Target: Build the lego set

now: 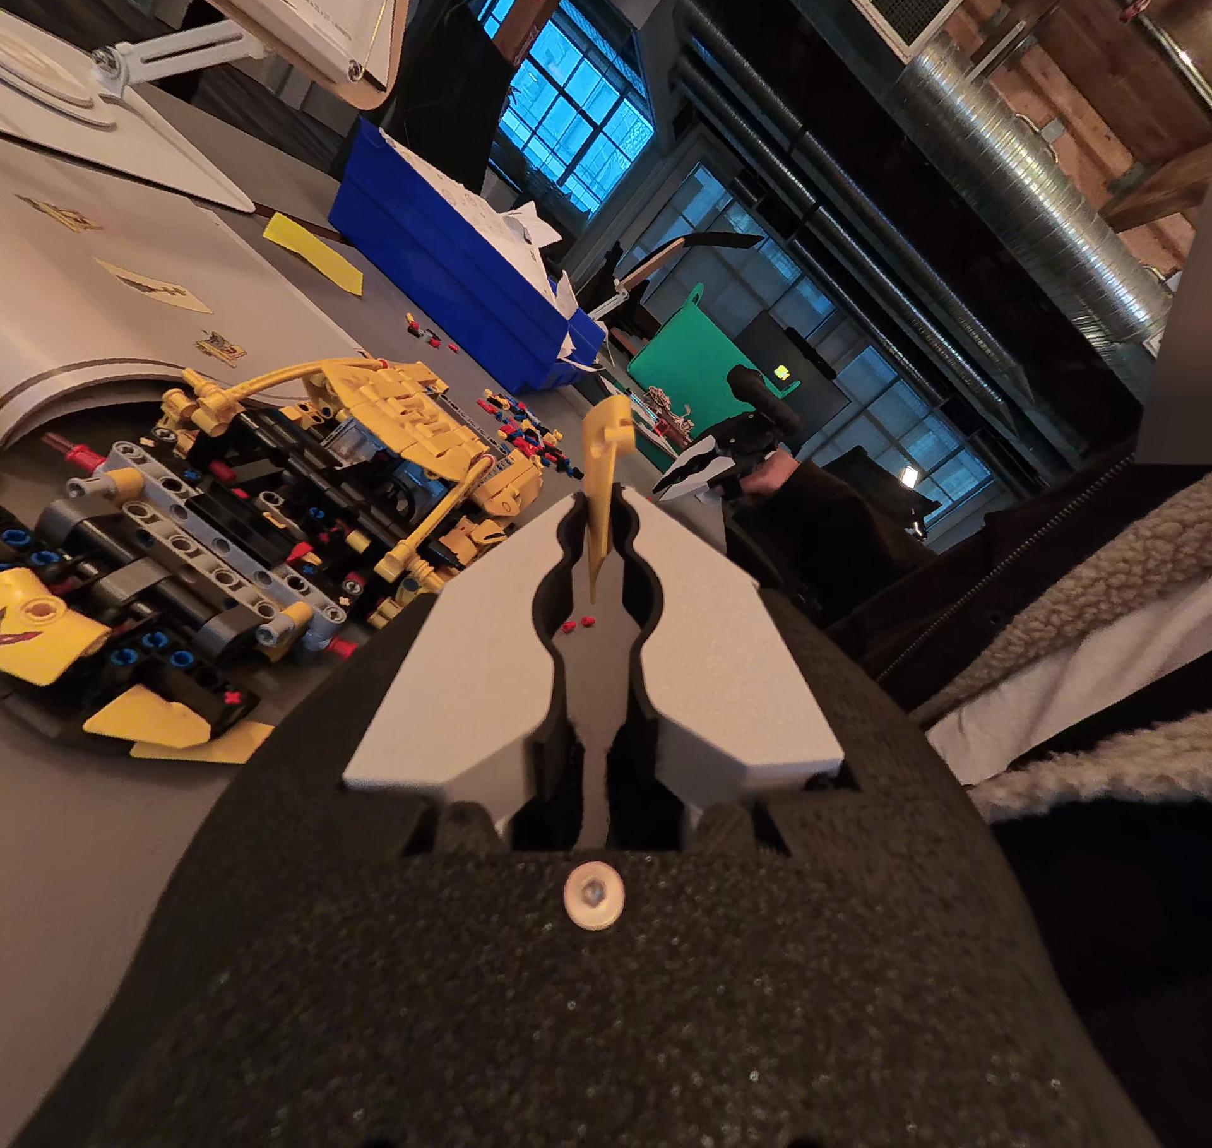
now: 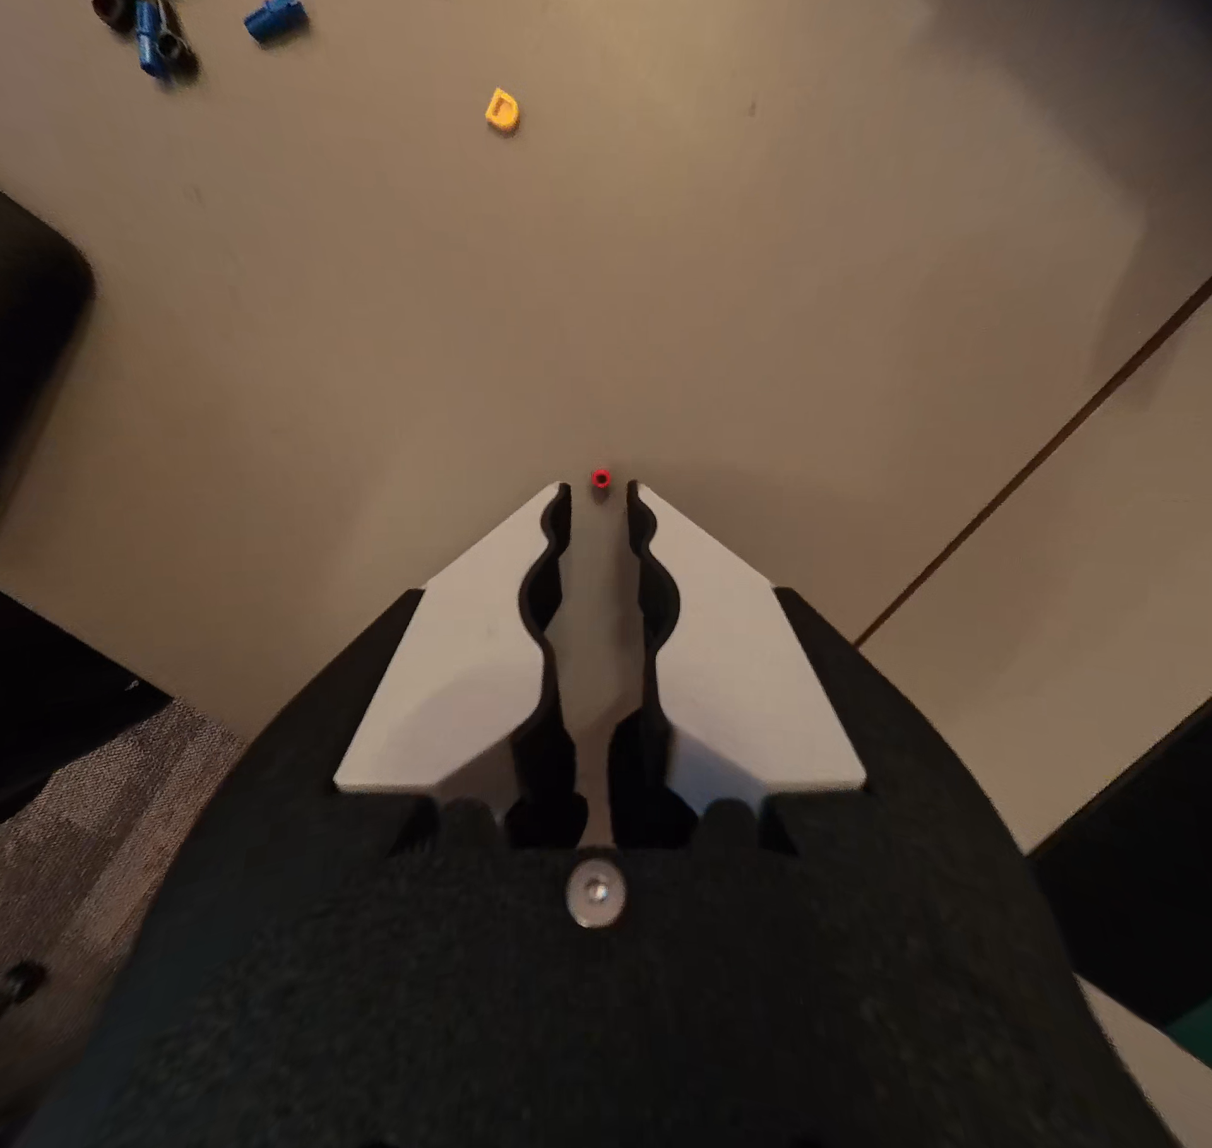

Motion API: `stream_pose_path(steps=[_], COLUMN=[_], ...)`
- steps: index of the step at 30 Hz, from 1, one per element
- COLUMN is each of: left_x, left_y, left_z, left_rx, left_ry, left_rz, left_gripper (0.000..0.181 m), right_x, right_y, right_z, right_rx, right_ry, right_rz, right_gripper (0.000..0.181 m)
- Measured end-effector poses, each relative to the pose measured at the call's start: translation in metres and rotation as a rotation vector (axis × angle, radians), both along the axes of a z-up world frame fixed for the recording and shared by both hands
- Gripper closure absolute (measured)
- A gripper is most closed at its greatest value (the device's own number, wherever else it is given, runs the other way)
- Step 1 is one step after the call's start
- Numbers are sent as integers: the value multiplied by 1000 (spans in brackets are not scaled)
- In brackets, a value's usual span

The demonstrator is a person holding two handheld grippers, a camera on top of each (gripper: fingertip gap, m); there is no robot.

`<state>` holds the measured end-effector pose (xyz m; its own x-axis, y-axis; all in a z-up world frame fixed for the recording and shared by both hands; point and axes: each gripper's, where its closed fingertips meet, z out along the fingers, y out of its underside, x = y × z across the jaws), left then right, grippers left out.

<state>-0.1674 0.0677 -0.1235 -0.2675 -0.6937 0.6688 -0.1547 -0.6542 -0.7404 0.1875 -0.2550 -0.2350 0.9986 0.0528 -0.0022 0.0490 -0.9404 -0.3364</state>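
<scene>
Grey table [image 1: 98,821], half-built yellow-black lego model [image 1: 275,513]

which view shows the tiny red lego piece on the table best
The right wrist view: the small red ring-shaped piece lies on the bare table, just ahead of the right gripper, whose fingers are apart. The left wrist view shows only distant scattered red bits; whether this piece is among them cannot be told.

The left wrist view looks low and tilted across the table [image 1: 105,854] toward distant windows, while the right wrist view looks closely straight down at the table; both share the tabletop.
</scene>
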Motion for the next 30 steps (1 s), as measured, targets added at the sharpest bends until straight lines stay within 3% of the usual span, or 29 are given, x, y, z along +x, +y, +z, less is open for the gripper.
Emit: stream_pose_path(steps=[10,15,18,21,24,27,30], left_x=[0,1,1,2,3,2,4], left_y=[3,2,-3,-6,-12,-11,-7], left_z=[-3,-2,11,24,33,42,42], left_rx=[1,-15,-120,-302,-415,-513,-625], left_ry=[11,2,-78,-166,-239,-321,-380], left_rz=[13,6,-36,-88,-120,-109,-92], left_gripper=[174,174,174,174,174,174,175], right_x=[1,-12,-72,-177,-272,-332,-348], right_y=[3,26,96,187,259,294,307], right_z=[-8,11,51,102,143,156,160], right_rx=[-66,17,257,567,843,960,1025], right_ry=[10,-8,45,102,259,470,499], right_rz=[31,81,217,404,433,386,318], right_gripper=[177,177,177,177,177,177,178])
